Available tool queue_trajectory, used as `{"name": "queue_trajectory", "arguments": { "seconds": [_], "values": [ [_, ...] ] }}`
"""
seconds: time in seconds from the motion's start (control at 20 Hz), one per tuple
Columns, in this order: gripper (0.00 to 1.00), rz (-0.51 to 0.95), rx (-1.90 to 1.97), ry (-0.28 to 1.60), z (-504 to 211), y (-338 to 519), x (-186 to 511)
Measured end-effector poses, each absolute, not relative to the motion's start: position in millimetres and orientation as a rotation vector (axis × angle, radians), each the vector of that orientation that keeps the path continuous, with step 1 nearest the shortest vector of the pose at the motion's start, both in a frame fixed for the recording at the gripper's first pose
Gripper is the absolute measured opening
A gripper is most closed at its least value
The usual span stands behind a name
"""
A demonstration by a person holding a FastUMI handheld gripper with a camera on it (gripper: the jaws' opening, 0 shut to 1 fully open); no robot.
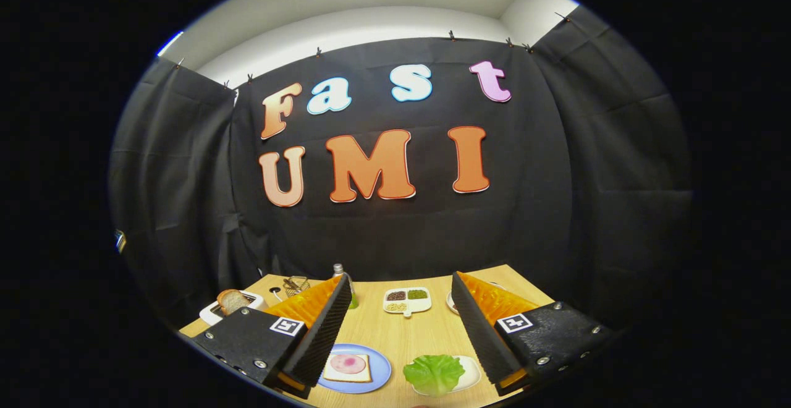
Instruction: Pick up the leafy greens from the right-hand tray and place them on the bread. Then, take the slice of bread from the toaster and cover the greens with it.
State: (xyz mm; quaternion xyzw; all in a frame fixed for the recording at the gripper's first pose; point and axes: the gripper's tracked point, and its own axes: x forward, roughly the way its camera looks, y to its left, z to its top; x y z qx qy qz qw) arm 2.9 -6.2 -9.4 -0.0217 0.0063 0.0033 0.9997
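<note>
My gripper [401,327] hangs above the wooden table with its two black ribbed fingers wide apart and nothing between them. Below them, near the table's front, a green lettuce leaf [434,373] lies on a small white tray [468,376] by the right finger. Left of it a blue plate [379,365] holds a slice of bread [347,368] topped with a pink round of ham. Beyond the left finger a white toaster [213,313] stands with a browned slice of bread [232,301] sticking up from its slot.
A white divided dish [406,300] of grains and beans sits mid-table beyond the fingers. A bottle [342,274] and a small wire basket [296,284] stand at the back left. Another plate [451,301] peeks out behind the right finger.
</note>
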Motion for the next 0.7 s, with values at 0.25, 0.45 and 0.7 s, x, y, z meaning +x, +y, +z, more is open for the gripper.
{"name": "queue_trajectory", "arguments": {
  "seconds": [0.25, 0.45, 0.7],
  "values": [
    [0.97, 0.015, -0.043, 0.016, -26, -12, 5],
    [0.98, 0.021, -0.04, 0.047, -50, -18, 11],
    [0.98, 0.021, -0.054, 0.126, -96, -29, 18]
  ]
}}
